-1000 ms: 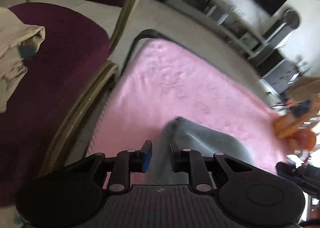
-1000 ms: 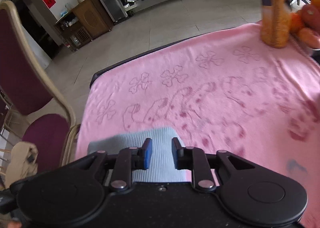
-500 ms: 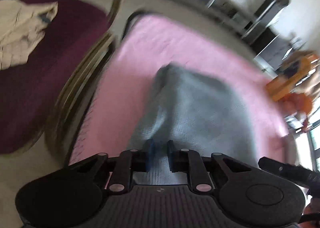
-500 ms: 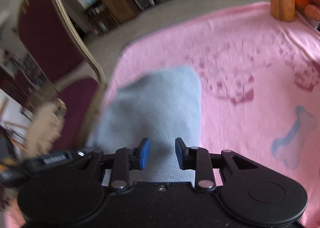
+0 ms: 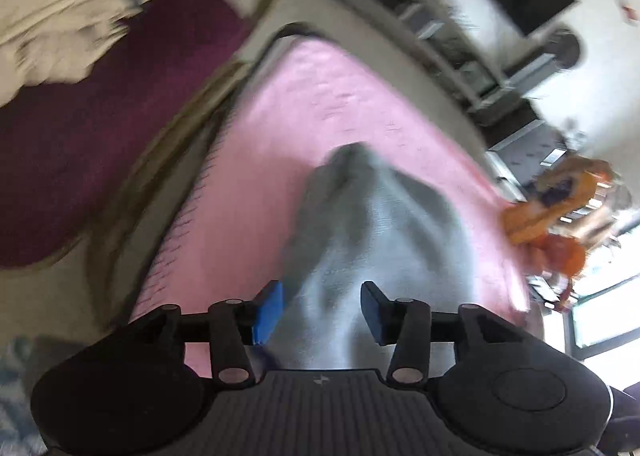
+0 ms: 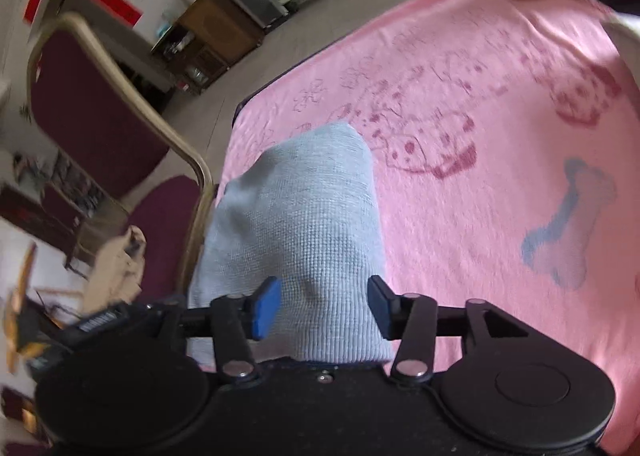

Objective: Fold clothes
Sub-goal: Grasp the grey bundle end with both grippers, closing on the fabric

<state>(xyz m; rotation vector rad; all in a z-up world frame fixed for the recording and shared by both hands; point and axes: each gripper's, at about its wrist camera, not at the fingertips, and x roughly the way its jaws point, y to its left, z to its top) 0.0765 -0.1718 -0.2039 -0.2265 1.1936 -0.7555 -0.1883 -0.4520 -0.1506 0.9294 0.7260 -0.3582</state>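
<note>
Pale blue-grey knit garment (image 6: 296, 215), folded into a long strip, lies on pink fleece blanket w/ dog & bone print (image 6: 500, 103), near blanket's edge by maroon padded chair w/ gold frame (image 6: 96, 111). Right gripper (image 6: 324, 306): jaws opening, blue pads apart either side of garment's near end, cloth between them but not pinched. Left gripper (image 5: 322, 306): same, jaws opening over garment (image 5: 376, 223), pads clear of cloth. Beige crumpled cloth (image 5: 60, 23) sits on chair seat. Left view blurred.
</note>
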